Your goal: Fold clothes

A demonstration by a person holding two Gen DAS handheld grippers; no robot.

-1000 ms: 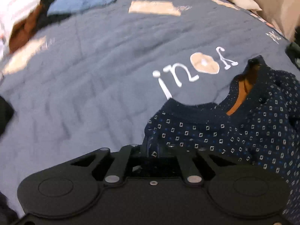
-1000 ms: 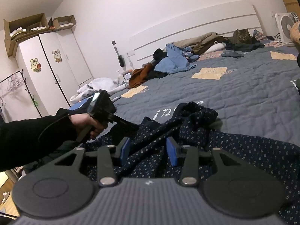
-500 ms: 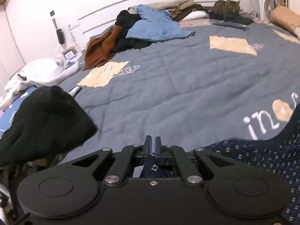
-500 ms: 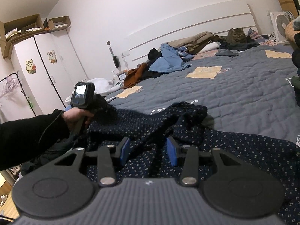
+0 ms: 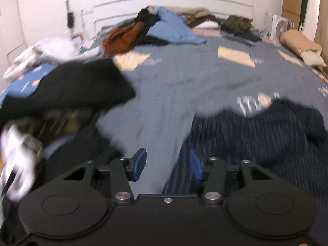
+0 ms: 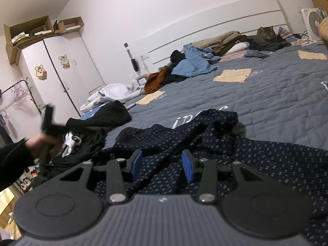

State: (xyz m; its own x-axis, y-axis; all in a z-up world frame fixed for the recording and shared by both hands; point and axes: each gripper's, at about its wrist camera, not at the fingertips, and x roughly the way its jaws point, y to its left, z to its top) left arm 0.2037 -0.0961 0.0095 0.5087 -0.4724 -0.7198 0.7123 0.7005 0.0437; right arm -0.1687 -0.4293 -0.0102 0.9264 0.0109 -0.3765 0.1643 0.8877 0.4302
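Now my left gripper [image 5: 167, 165] has its blue pads apart and holds nothing; the navy dotted shirt [image 5: 256, 135] lies just right of it on the grey quilt [image 5: 184, 78]. My right gripper [image 6: 162, 165] is also spread wide, with a fold of the shirt [image 6: 205, 135] between its pads. Left of the shirt sits a black garment [image 6: 104, 116].
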